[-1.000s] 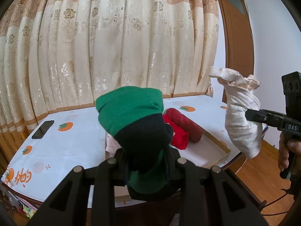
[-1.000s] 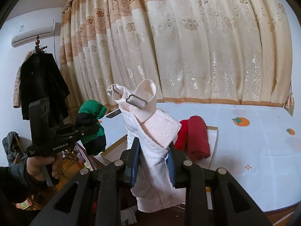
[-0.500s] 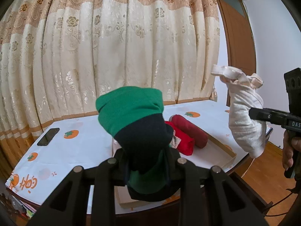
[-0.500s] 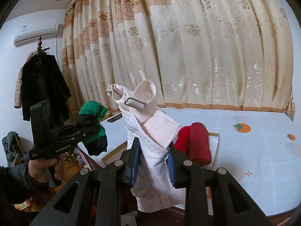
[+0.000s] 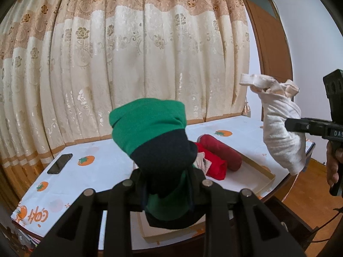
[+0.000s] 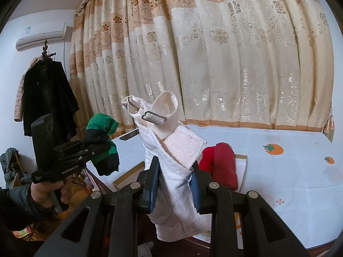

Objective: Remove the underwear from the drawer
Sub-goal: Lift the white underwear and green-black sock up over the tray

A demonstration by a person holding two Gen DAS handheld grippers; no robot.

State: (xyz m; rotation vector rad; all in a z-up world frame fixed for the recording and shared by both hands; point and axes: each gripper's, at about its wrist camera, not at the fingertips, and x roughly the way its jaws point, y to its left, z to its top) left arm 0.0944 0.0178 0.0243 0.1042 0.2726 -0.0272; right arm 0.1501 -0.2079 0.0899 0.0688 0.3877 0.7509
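Here the green and navy underwear (image 5: pixel 150 137) is sticking up out of the left gripper (image 5: pixel 169 184), whose jaws are pinching tight on its lower part, holding it in the air above the near edge of the table (image 5: pixel 103 167). At about three o'clock from it in the left wrist view, the white underwear (image 5: pixel 283 132) is hanging from the right gripper (image 6: pixel 174 182), which is likewise clamping narrowly on the cloth, its blue pads (image 6: pixel 154 180) pressing both sides. Below and beyond, the shallow drawer (image 5: pixel 259 169) is lying on the tablecloth, with the two red rolled pieces (image 5: pixel 220 156) resting inside it. At nine o'clock from the green piece a dark phone (image 5: pixel 60 163) is lying flat on the cloth. The floral curtain (image 5: pixel 128 64) is hanging behind the table. In the right wrist view a dark coat (image 6: pixel 47 98) is hanging at nine o'clock.
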